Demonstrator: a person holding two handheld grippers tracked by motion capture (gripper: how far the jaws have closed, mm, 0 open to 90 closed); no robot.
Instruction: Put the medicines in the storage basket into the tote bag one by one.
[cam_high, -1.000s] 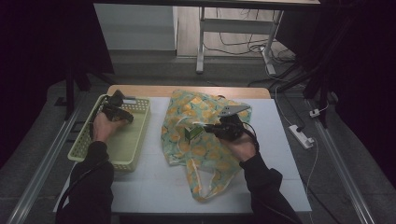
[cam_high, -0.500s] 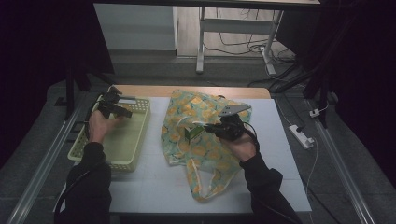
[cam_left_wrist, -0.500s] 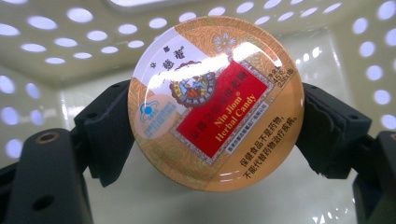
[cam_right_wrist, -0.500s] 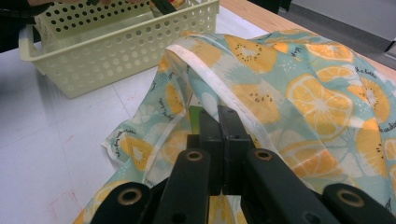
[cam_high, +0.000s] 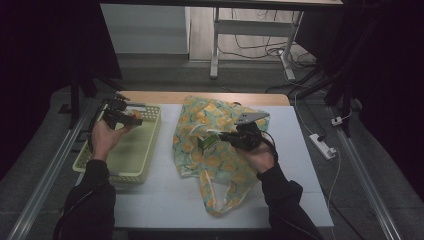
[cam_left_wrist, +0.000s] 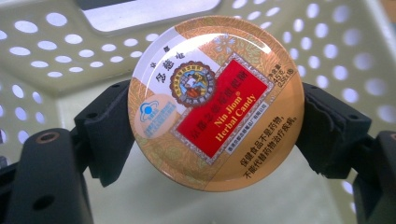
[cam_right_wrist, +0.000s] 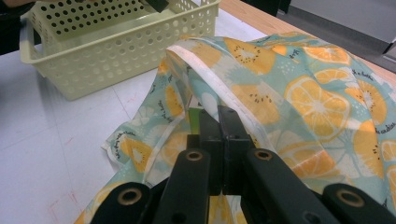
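left gripper (cam_left_wrist: 215, 135) jaws clamp a round glossy candy tin (cam_left_wrist: 215, 102); right gripper (cam_right_wrist: 219, 121) jaws pinch shut on soft printed fabric bag (cam_right_wrist: 299, 88)

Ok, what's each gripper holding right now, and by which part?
The left gripper clamps the round candy tin by opposite edges of its rim. The right gripper is shut on the fruit-print bag, pinching its opening hem.

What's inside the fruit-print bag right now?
At the fruit-print bag mouth, where the right hand-held gripper pinches the rim, a green item peeks out. The fabric covers everything deeper inside.
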